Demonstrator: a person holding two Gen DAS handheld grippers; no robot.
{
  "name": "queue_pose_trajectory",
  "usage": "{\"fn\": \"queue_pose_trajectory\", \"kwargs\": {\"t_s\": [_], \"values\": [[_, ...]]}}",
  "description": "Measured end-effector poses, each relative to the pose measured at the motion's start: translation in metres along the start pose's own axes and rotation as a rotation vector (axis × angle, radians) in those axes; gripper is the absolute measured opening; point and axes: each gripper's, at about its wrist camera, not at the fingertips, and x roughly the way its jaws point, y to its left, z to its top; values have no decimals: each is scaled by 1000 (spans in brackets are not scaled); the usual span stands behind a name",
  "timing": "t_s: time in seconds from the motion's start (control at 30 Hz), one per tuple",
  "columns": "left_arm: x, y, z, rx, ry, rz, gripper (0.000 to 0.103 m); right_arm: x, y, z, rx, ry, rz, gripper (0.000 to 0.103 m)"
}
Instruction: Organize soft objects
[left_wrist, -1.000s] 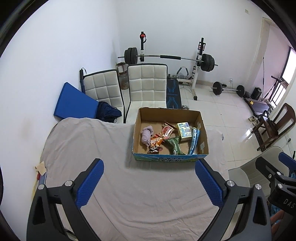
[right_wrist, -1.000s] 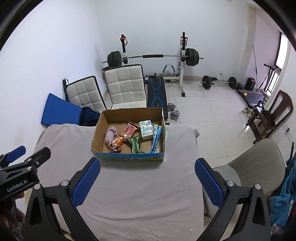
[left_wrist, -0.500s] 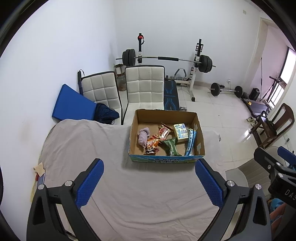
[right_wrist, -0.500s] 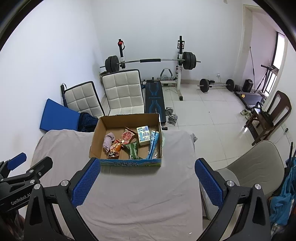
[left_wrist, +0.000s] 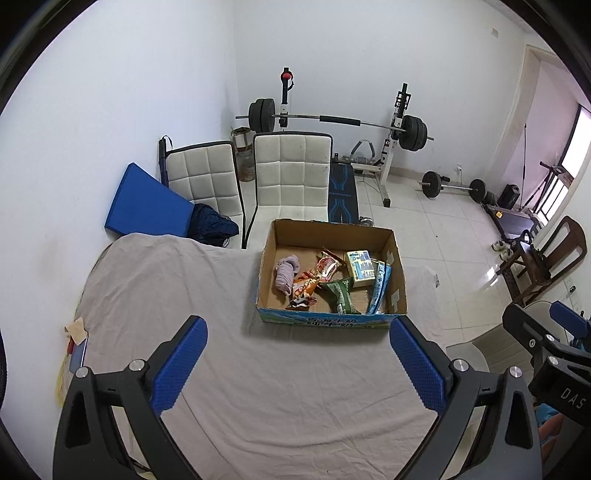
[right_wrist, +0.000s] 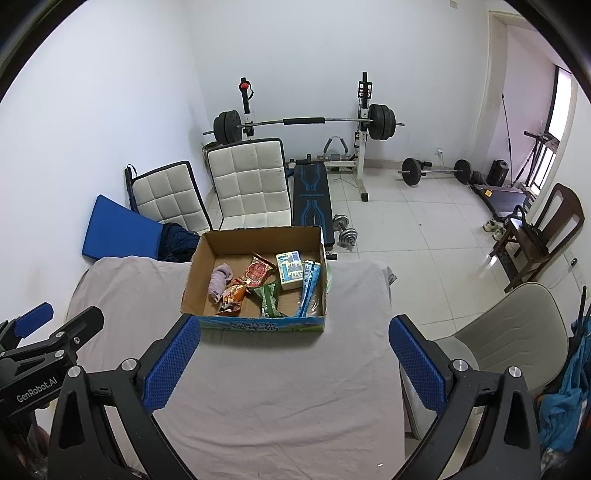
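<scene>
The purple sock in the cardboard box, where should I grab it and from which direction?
Grip the purple sock across its bunched middle, coming straight down from above. It lies as a soft lump on the floor of the cardboard box, near the left wall, and the box walls block any sideways approach. Keep the fingers clear of the orange snack packet touching its right side. The left gripper looks nearer that side.

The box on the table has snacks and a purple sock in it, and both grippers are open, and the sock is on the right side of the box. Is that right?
Not quite. The purple sock lies at the left side of the box, not the right; the left wrist view shows it left of the snacks. The rest holds: both grippers, left and right, are open.
</scene>
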Motion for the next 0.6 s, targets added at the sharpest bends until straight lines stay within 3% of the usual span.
{"fn": "queue_pose_trajectory", "kwargs": {"t_s": [0.6], "values": [[-5, -2, -2, -8, -7, 10, 101, -1, 3, -1, -5, 3, 2, 103]]}}
